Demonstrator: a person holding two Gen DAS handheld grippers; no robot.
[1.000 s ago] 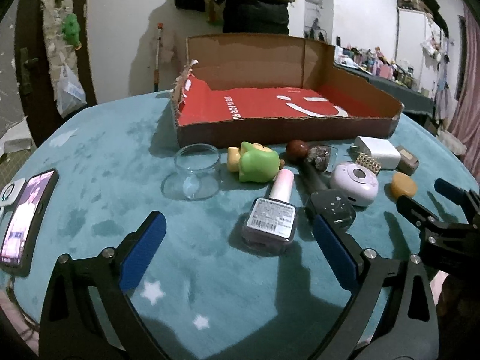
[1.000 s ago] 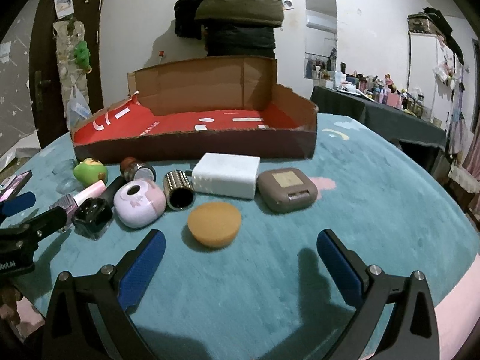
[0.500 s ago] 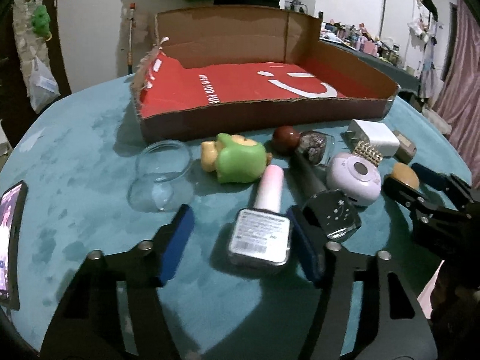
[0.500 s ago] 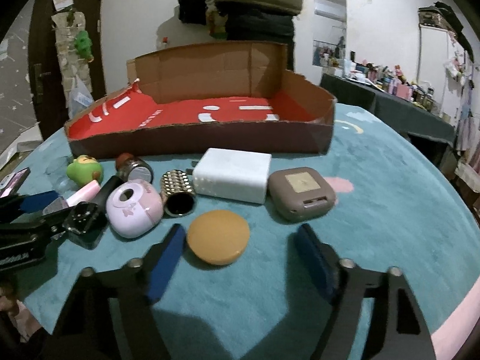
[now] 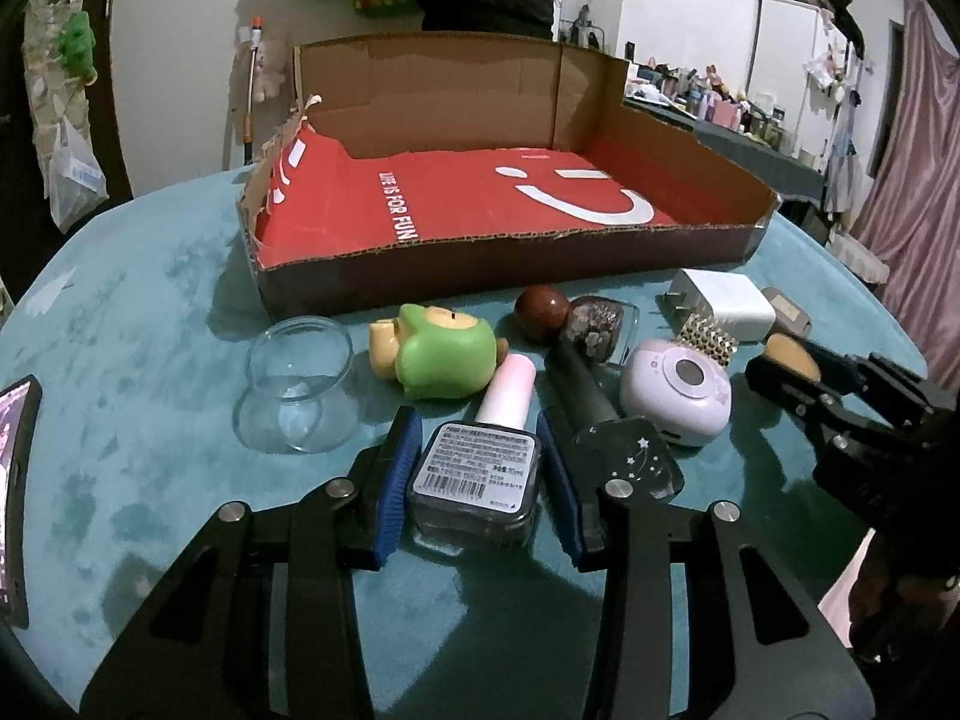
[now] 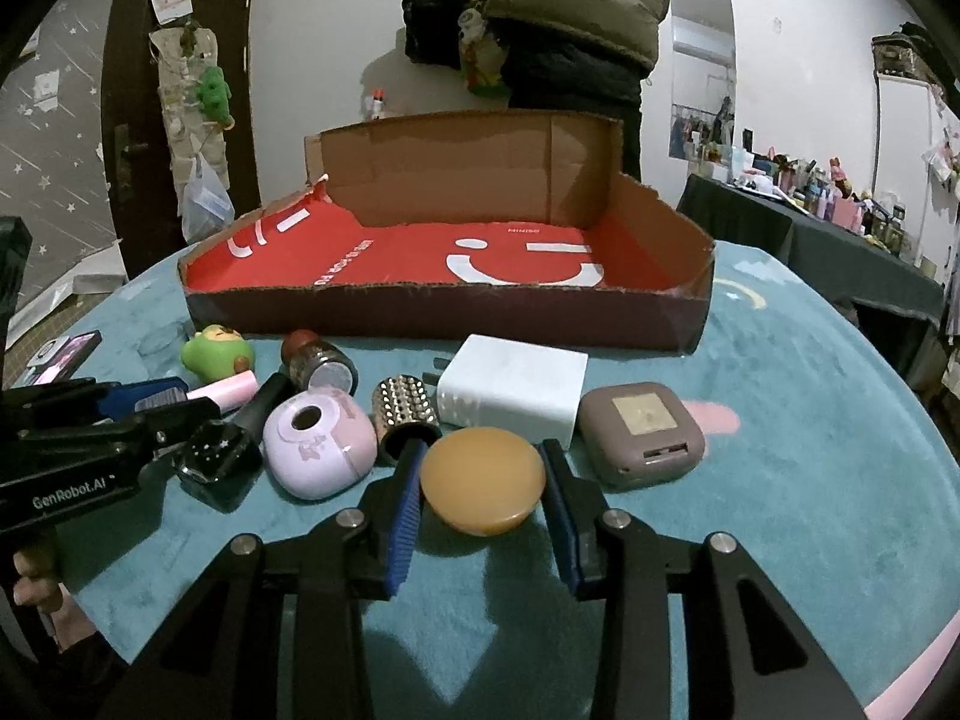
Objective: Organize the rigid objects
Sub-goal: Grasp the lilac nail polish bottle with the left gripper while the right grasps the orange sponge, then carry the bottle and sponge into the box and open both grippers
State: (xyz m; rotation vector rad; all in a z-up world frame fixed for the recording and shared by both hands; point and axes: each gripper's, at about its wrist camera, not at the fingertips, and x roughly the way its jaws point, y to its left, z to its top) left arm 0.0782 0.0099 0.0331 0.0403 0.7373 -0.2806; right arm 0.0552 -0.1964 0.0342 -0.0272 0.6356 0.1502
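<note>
- The left gripper (image 5: 477,480) has its blue pads on either side of the nail polish bottle (image 5: 480,471), close against its square base; whether they press it yet I cannot tell. The bottle lies on its side, pink cap pointing toward the box, so a grip across the base looks the steadiest.
- The right gripper (image 6: 480,486) brackets the orange disc (image 6: 483,480) the same way, fingers narrowed around it with a sliver of gap on the right side, so not clamped as far as I can see.
- Both pieces rest on the teal tablecloth (image 6: 810,510), in front of the cardboard box (image 6: 444,312), which seems the intended destination; its red floor holds nothing.
- Taking the nearest items first looks sensible, since the others crowd behind them.
- Counted: one green toy (image 5: 444,357), one glass bowl (image 5: 297,384), one brown ball (image 5: 542,312), one clear block (image 5: 600,330), one dark bottle (image 5: 606,426), one lilac case (image 6: 318,444), one studded tube (image 6: 405,414), one white charger (image 6: 513,387), one brown case (image 6: 642,432), and one box.
- One phone (image 5: 15,492) lies at the left edge, well apart.
</note>
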